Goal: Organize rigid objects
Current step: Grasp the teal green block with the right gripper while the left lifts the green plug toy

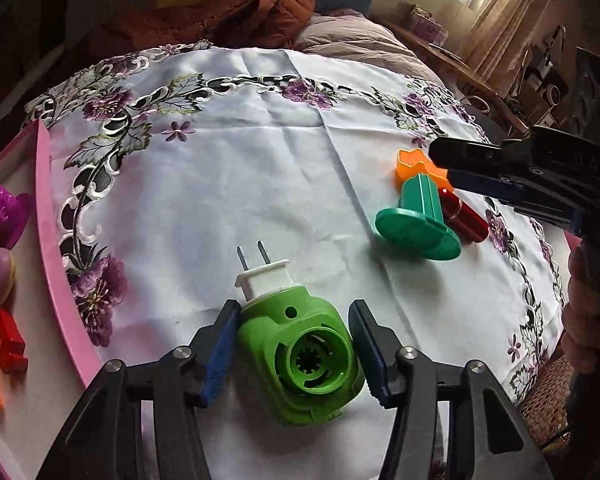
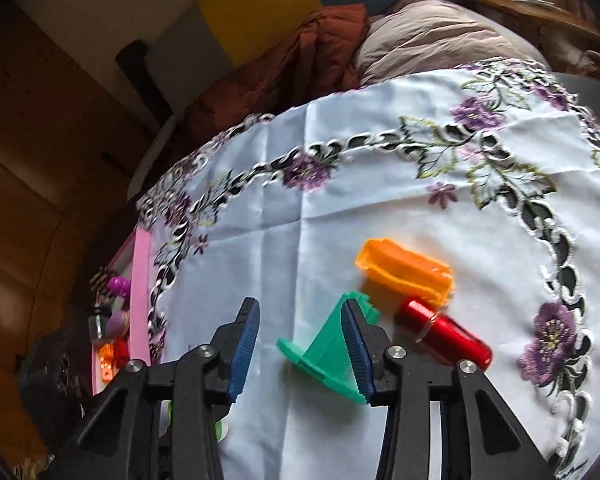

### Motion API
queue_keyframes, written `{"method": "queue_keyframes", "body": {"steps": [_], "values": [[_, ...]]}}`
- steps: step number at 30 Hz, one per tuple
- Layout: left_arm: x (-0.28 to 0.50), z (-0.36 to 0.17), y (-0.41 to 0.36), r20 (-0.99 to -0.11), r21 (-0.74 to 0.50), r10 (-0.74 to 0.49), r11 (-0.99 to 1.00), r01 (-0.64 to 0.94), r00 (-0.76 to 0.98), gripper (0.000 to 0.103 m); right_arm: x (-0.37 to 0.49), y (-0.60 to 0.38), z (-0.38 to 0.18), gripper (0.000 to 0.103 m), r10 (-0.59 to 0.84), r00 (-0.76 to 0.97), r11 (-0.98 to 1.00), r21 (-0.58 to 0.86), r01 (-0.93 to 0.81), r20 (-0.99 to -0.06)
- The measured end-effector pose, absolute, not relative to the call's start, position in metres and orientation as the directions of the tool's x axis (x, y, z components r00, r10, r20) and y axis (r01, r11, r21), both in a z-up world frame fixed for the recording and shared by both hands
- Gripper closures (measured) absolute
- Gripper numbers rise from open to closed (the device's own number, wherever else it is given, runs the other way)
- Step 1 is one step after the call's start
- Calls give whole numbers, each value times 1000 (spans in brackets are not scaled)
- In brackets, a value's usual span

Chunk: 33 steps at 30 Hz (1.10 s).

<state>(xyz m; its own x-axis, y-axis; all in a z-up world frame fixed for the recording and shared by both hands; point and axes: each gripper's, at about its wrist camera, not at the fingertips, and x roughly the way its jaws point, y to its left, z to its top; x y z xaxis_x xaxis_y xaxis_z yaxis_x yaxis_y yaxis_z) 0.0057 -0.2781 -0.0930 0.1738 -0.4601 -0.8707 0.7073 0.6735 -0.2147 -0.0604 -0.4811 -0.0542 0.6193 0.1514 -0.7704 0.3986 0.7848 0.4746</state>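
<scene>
Tilting downward, both claws (parted)

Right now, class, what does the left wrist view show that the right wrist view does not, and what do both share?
Left wrist only: the green plug-in device with white prongs, lying between the left gripper fingers, and the right gripper from outside. Right wrist only: the orange piece unobstructed. Both: teal piece, red cylinder, pink tray, embroidered cloth.
</scene>
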Motion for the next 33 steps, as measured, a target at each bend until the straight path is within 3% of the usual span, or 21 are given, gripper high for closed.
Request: {"method": "queue_keyframes", "body": {"steps": [3, 8, 21, 22, 23, 24, 29, 33], "values": [[6, -93, -274, -867, -219, -466, 671, 708, 174, 47, -58, -478, -66, 58, 147, 560, 785, 441, 435, -815], [6, -95, -281, -878, -199, -443, 683, 703, 181, 47, -65, -489, -70, 53, 132, 570, 745, 460, 483, -811], [5, -98, -282, -866, -187, -452, 687, 702, 212, 47, -48, -487, -87, 53, 89, 492, 760, 378, 528, -866], [4, -98, -281, -862, -185, -456, 686, 703, 219, 47, -46, -485, -90, 54, 79, 477, 771, 357, 528, -875], [3, -98, -280, -858, -180, -460, 686, 705, 228, 48, -43, -482, -92, 68, 62, 454, 790, 322, 522, -889], [1, -98, -279, -853, -175, -465, 683, 709, 237, 48, -40, -477, -94, 73, 47, 439, 811, 291, 508, -897], [-1, -95, -270, -838, -165, -474, 694, 700, 272, 50, -30, -458, -101, 72, -40, 387, 885, 147, 441, -921], [-2, -88, -259, -826, -161, -479, 705, 691, 297, 51, -30, -459, -102, 72, -42, 389, 886, 146, 440, -920]]}}
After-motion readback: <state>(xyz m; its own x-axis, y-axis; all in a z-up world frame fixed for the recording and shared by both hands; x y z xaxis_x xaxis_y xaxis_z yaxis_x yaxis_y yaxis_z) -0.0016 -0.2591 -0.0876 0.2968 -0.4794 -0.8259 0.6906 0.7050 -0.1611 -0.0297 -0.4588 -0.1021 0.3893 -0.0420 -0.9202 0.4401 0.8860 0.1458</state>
